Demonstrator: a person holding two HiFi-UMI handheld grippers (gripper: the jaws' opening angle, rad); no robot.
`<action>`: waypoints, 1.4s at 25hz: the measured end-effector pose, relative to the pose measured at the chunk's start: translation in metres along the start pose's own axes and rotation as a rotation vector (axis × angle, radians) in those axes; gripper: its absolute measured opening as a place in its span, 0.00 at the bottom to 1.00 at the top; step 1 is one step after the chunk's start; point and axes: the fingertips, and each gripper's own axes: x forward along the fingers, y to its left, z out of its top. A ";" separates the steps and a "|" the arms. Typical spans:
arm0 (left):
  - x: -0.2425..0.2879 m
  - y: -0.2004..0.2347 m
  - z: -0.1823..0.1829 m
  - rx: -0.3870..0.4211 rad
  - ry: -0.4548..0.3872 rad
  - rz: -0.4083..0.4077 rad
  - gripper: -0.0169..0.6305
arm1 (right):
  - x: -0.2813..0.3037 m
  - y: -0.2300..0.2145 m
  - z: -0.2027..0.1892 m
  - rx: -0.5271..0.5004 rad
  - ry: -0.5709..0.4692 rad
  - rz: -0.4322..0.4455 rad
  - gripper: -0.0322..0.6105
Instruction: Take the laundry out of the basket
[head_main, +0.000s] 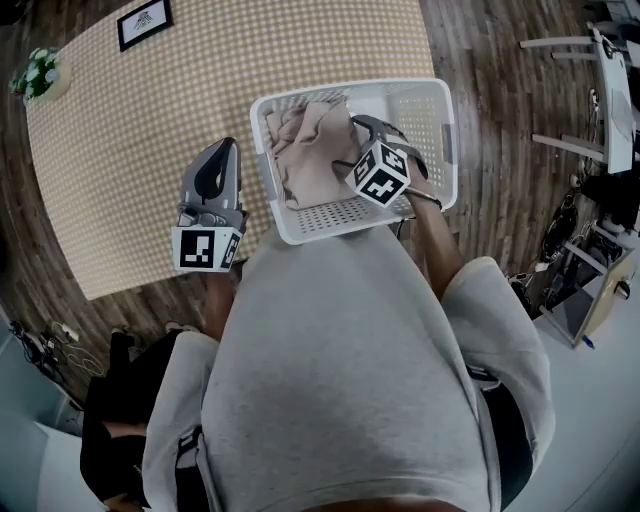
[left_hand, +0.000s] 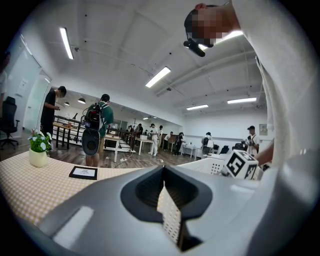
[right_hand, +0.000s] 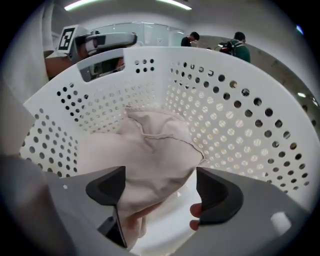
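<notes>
With our right tool (right_hand: 160, 190) down in the white basket (right_hand: 240, 115), jaws apart around the beige cloth (right_hand: 155, 145), we should sink deeper for a thick fold before closing, while the left tool (left_hand: 165, 195), jaws together, hovers over the bench (head_main: 120, 150).

The right gripper (right_hand: 160, 189) covers the near edge of the laundry (right_hand: 156, 150).

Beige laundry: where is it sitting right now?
Head view: the beige laundry lies bunched in the left half of the white basket, just ahead of the person. The right claw stands open astride its near fold, not gripping.
</notes>
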 end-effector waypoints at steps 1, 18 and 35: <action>-0.001 0.000 0.000 -0.001 0.001 0.002 0.04 | 0.004 -0.001 -0.003 0.035 0.009 0.011 0.78; 0.005 0.000 -0.006 -0.016 0.015 -0.001 0.04 | 0.070 0.014 -0.019 0.201 0.151 0.209 0.84; 0.010 0.000 0.003 -0.015 -0.007 0.004 0.04 | 0.067 0.047 -0.004 0.060 0.103 0.303 0.17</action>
